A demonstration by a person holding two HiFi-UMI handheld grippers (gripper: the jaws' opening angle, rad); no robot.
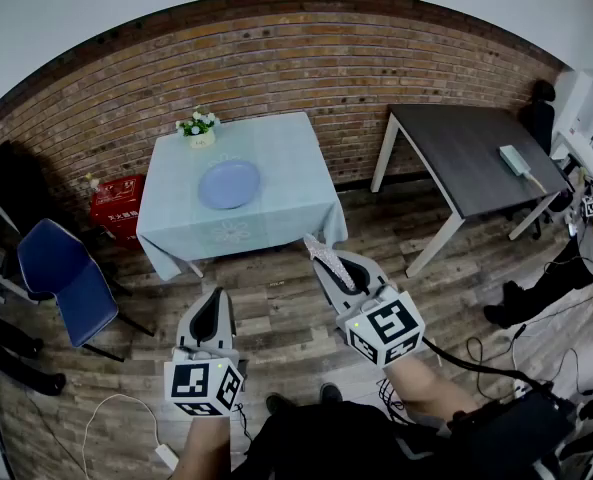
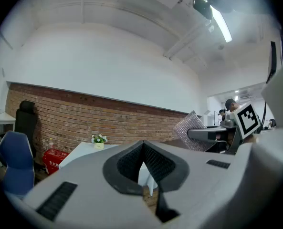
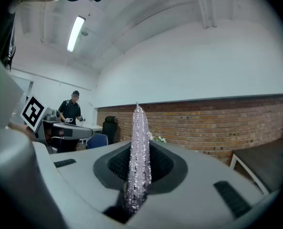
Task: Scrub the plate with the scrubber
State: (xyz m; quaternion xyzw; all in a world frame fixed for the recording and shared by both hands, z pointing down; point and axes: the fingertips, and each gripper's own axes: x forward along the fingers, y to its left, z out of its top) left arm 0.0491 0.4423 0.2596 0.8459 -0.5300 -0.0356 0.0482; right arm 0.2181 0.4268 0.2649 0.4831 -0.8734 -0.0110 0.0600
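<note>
A small square tabletop (image 1: 276, 158) under a pale blue cloth stands by the brick wall. A blue plate (image 1: 229, 184) lies flat near its middle, and a little pot of white flowers (image 1: 199, 128) stands at its back left corner, apart from the plate. To the right, a dark tabletop (image 1: 456, 143) on white legs carries a pale flat box (image 1: 516, 159) near its right edge. The wooden plank floor (image 1: 276, 298) bears a blue chair (image 1: 66, 273), a red box (image 1: 116, 203) and a white cable (image 1: 106, 413).

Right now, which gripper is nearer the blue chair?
Left. The blue chair stands off to the left gripper's left; the right gripper, holding the scrubber, is farther right.
</note>
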